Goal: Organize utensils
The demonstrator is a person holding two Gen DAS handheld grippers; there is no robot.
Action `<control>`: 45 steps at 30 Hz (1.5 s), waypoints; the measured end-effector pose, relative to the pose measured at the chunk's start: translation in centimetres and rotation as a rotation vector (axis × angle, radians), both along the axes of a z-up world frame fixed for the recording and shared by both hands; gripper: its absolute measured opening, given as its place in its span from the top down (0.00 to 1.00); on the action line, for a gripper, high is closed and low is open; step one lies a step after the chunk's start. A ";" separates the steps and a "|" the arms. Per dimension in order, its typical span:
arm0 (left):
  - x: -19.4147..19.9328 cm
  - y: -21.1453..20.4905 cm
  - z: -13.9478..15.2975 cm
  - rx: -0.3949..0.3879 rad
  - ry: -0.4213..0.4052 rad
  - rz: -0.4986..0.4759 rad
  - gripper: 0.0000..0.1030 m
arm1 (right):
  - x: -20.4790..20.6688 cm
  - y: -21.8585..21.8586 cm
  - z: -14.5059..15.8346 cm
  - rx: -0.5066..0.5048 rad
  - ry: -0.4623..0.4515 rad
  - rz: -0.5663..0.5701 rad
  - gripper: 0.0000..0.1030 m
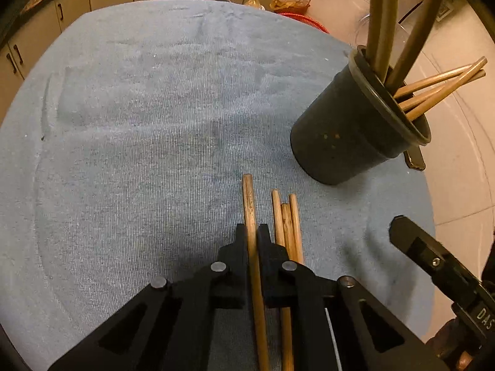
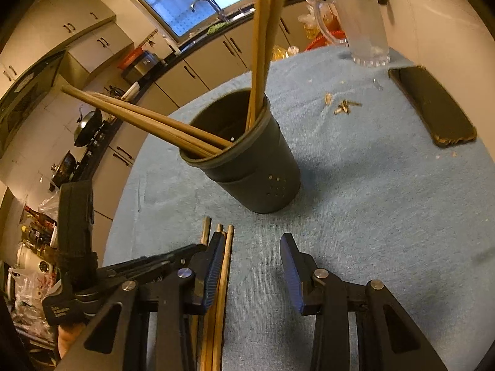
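Pale bamboo, round in section and mottled dark near its tip, is seen clenched between the fingers of the left gripper (image 1: 255,232) at the lower centre of the left wrist view: a single chopstick (image 1: 249,204) is held there, its tip pointing up the frame. Just to its right, three loose chopsticks (image 1: 287,225) lie side by side on the blue cloth (image 1: 139,123), touching one another. The cloth is ribbed and terry-like, with faint creases at the upper left of the frame; a broad bare stretch of it is left open on that side.

At the right of the frame a dark, round, slightly tapered cup (image 1: 349,136) with a raised rim and small holes in its wall is stood upright. More chopsticks (image 1: 439,88) are leaned in it, fanned out over the rim.

In the right wrist view the right gripper (image 2: 252,247) is shown released, its blue ridged pads (image 2: 289,266) well apart, with bare cloth between them. The loose chopsticks lie along the pad at the left. A clear ribbed glass mug (image 2: 362,24) and a flat dark phone (image 2: 433,105) are set near the cloth's far edge at the upper right, with small crumbs (image 2: 343,106) between them and the cup.
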State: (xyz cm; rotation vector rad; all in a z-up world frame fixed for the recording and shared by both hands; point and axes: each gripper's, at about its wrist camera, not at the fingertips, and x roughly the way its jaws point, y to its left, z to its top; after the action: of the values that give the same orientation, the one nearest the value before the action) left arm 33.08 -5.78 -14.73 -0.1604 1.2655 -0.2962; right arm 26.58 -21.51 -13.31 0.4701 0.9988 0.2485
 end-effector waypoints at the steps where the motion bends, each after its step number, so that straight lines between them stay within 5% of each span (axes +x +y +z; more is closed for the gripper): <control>1: 0.0 0.2 0.1 0.000 0.000 -0.007 0.92 | 0.2 0.0 -0.2 0.013 0.011 0.003 0.62; 6: -1.3 2.4 0.3 0.017 -0.001 0.039 0.93 | 1.4 1.8 -1.2 -0.036 0.073 0.095 0.63; 12: -3.0 6.4 -0.6 -0.070 0.006 0.110 0.93 | 2.5 5.4 -1.9 -0.160 0.091 0.188 0.74; 26: -4.0 7.5 -1.0 -0.079 0.002 0.107 0.92 | 4.2 9.4 -3.1 -0.287 0.146 0.245 0.84; 33: -3.5 7.1 -0.8 -0.080 0.002 0.101 0.92 | 5.5 13.1 -2.9 -0.465 0.109 0.294 0.89; 39: -3.8 7.4 -0.7 -0.107 -0.003 0.083 0.92 | 4.1 9.9 -3.2 -0.379 0.098 0.259 0.94; 45: -2.6 6.3 -0.4 -0.033 0.007 0.065 0.92 | 1.5 5.6 -2.3 -0.256 0.048 0.178 0.94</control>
State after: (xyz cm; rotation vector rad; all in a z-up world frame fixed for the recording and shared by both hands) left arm 30.51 0.53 -15.18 -0.2301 1.2601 -0.2606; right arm 28.04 -15.90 -15.65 0.1546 1.1038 0.2657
